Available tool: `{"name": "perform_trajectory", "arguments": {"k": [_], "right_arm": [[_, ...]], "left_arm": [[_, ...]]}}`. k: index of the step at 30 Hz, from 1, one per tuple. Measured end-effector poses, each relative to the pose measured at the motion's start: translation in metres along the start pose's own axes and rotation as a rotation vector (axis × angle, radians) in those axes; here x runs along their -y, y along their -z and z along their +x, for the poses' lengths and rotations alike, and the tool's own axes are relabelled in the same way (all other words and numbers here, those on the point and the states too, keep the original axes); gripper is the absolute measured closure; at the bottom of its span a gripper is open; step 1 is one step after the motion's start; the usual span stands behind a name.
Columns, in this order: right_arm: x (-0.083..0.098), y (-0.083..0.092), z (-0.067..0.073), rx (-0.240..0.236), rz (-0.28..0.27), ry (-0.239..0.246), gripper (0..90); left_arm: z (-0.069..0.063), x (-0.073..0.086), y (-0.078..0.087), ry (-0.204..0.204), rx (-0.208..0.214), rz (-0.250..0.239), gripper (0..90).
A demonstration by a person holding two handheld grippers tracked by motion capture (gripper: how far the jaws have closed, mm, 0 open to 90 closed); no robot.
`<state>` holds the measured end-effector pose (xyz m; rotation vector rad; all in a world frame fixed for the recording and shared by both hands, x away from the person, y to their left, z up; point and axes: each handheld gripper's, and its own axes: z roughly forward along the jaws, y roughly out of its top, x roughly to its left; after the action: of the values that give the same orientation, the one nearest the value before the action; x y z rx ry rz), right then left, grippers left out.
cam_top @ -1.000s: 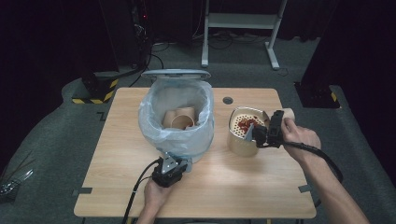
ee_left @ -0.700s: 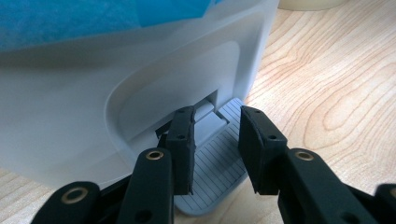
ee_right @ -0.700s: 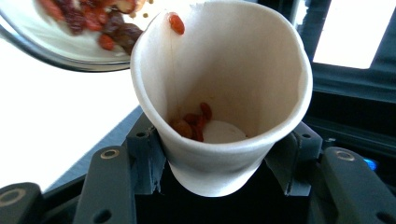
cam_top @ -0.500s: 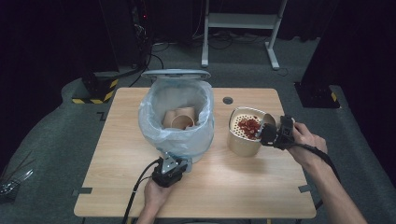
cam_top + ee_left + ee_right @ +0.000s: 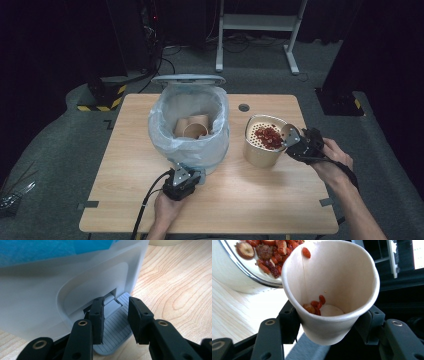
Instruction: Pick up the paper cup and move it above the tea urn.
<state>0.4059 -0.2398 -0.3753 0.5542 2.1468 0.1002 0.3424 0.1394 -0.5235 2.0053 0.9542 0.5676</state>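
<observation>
Paper cup (image 5: 329,297) sat clamped between the jaws of the right tongs (image 5: 300,142), tipped toward the perforated metal pot (image 5: 261,145) just beside it. A few red berries (image 5: 314,305) clung to the cup's bottom and one to its inner wall, while a heap of dried fruit (image 5: 268,136) already lay in the pot. Most of the cup's load appeared to have gone in; the last berries remained to be shaken out.

The left tongs (image 5: 115,315) stood parted over the grey ribbed pedal (image 5: 117,327) at the foot of the white bin (image 5: 190,125), jaws on either side of it and closed on nothing; whether they pressed it down was hard to tell. The bin's lid (image 5: 188,79) stood raised, its blue liner (image 5: 165,132) holding other used cups (image 5: 192,127). Judging by that, the emptied cup probably had yet to be dropped in the bin.

Everything rested on the wooden surface (image 5: 150,200), bin and pot near each other.
</observation>
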Motion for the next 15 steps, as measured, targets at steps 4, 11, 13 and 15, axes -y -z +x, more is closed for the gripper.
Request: {"name": "perform_trajectory", "arguments": {"k": [4,11,13,15], "right_arm": [[0.010,0.001,-0.001,-0.033,-0.031,-0.073,43.0],[0.019,0.002,-0.001,-0.083,-0.083,-0.181,42.6],[0.020,0.002,-0.001,-0.096,-0.089,-0.200,42.5],[0.022,0.001,0.000,-0.109,-0.097,-0.223,42.4]], "left_arm": [[0.000,0.000,0.000,0.000,-0.001,-0.001,65.7],[0.000,0.000,0.000,-0.002,-0.002,-0.001,65.7],[0.000,0.000,0.000,0.000,-0.003,-0.003,65.7],[0.000,0.000,0.000,0.000,-0.002,-0.003,65.6]]}}
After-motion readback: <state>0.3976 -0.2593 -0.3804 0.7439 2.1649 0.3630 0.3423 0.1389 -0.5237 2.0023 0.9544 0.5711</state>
